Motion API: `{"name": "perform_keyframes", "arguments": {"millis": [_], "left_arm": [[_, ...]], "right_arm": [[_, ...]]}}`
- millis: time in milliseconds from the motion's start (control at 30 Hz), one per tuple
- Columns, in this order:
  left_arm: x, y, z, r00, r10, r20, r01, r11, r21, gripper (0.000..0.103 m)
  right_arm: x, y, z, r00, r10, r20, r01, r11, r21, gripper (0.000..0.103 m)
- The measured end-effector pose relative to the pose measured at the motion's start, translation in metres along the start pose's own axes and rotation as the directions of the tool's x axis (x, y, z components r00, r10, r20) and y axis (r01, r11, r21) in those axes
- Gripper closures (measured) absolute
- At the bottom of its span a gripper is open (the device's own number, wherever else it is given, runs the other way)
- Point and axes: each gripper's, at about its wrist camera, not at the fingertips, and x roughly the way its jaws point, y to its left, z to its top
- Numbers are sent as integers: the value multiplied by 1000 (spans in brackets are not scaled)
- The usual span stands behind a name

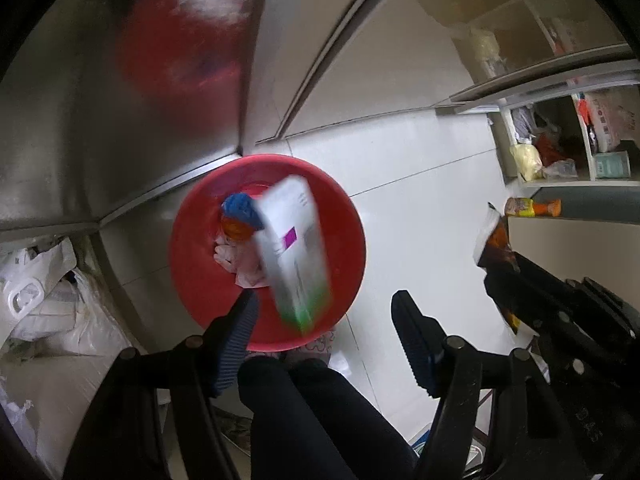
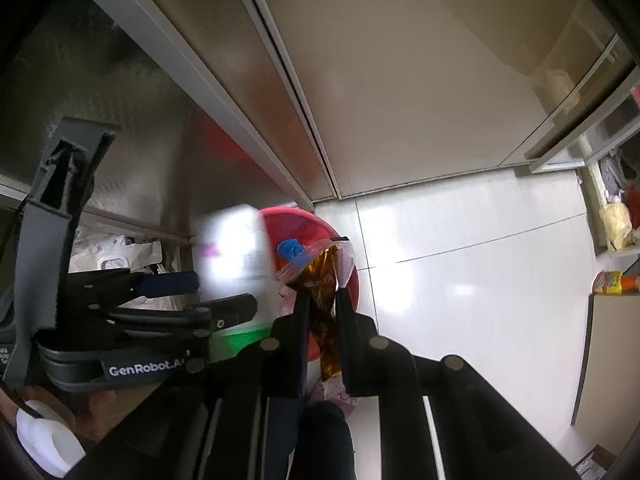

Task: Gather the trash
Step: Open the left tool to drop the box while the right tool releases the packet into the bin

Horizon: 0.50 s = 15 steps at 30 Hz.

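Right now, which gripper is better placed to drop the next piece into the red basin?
Right. The right gripper holds a wrapper above the red basin; the left gripper is open and empty.

Right of your white floor stands a shelf; an orange bottle lies just below it.
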Motion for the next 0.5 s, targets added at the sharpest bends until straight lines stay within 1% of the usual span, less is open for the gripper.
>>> {"name": "perform_keyframes", "arguments": {"millis": [67,100,133,167,233,267,367,500], "left_arm": [[0,1,-2,1000,1,-11,-1,1000,-6,34],[-2,6,-3,1000,14,-16,-14,1000,-19,34],[-9,6,-5,1000,16,-7,-16,1000,-22,31],[-14,6,-5,1000,16,-2,-16,1000,-20,25],[-28,7,-8,1000,25,6,-25,1000,-14,24],[-32,7,-9,999,33,10,-32,999,-14,24],[-54,11,-12,998,45,36,-44,999,-26,18],[-77,19,-17,996,55,63,-52,997,-48,17]], "right_arm": [[-3,-1,-3,1000,2,-2,-2,1000,10,92],[-4,2,-1,1000,6,-4,-6,1000,15,92],[-7,0,-3,1000,9,-6,-9,1000,22,92],[-9,-1,-5,1000,11,-8,-11,1000,25,92],[-17,6,-2,1000,14,-11,-13,1000,25,92],[-21,9,-2,999,41,-26,-40,999,22,92],[-35,14,1,999,48,-23,-48,999,7,92],[-55,25,6,998,62,-20,-63,998,-31,91]]}}
